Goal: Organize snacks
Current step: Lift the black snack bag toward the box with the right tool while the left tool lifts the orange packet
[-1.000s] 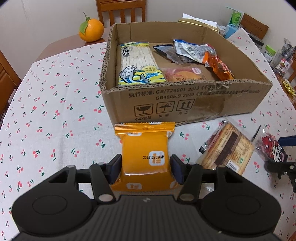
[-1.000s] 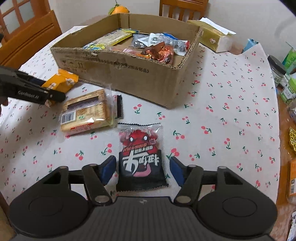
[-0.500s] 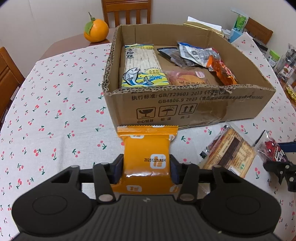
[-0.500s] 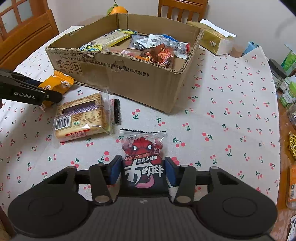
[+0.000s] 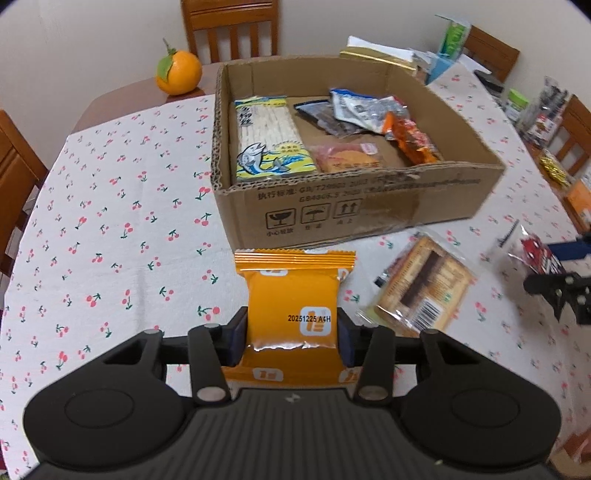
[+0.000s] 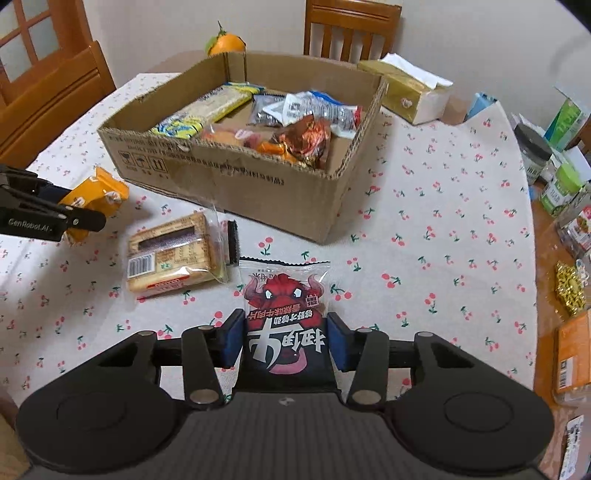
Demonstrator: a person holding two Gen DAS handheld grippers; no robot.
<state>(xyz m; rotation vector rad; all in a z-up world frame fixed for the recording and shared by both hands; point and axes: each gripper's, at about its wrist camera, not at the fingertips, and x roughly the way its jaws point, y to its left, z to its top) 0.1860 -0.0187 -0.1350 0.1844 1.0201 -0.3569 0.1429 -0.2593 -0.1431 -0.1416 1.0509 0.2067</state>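
My left gripper (image 5: 291,341) is shut on an orange snack packet (image 5: 293,295) and holds it above the tablecloth, just in front of the cardboard box (image 5: 369,206). My right gripper (image 6: 282,341) is shut on a black and red bull snack packet (image 6: 284,314), also lifted. The box (image 6: 236,184) holds several snacks, among them a fish-strip pack (image 5: 269,140). A clear-wrapped biscuit pack (image 6: 171,254) lies on the cloth between the grippers; it also shows in the left wrist view (image 5: 424,288). The left gripper with its orange packet (image 6: 94,199) appears at the left of the right wrist view.
An orange (image 5: 179,72) sits on the bare wood beyond the cloth. A tissue box (image 6: 410,94) stands behind the box. Jars and cartons (image 6: 554,158) crowd the right table edge. Wooden chairs (image 6: 351,29) surround the table.
Both grippers closed on their packets and lifted them off the cloth. Both views now sit higher and show more of the box's inside.
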